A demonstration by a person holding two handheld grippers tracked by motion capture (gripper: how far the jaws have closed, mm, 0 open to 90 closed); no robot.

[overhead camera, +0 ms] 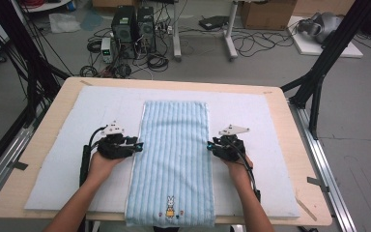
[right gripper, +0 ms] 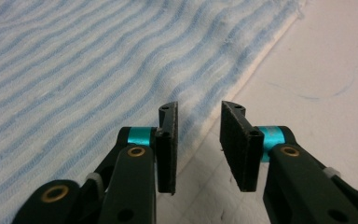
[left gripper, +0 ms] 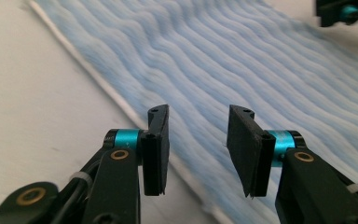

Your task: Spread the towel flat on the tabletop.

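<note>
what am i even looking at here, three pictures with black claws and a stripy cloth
There is no robot: a person sits at a table and holds a tool in each hand. Each tool is a hand-held gripper with two black jaws that pinch.

The high view is taken from above the person, looking forward and down. It shows the left hand-held gripper and the right hand-held gripper at the two long edges of a blue striped towel. The towel lies flat on a white mat and has a small rabbit picture near the person.

The other two pictures come from cameras riding on the tools, looking along their jaws. In both, the left hand-held gripper and the right hand-held gripper, the jaws stand apart over the towel's edge with nothing pinched yet.
</note>
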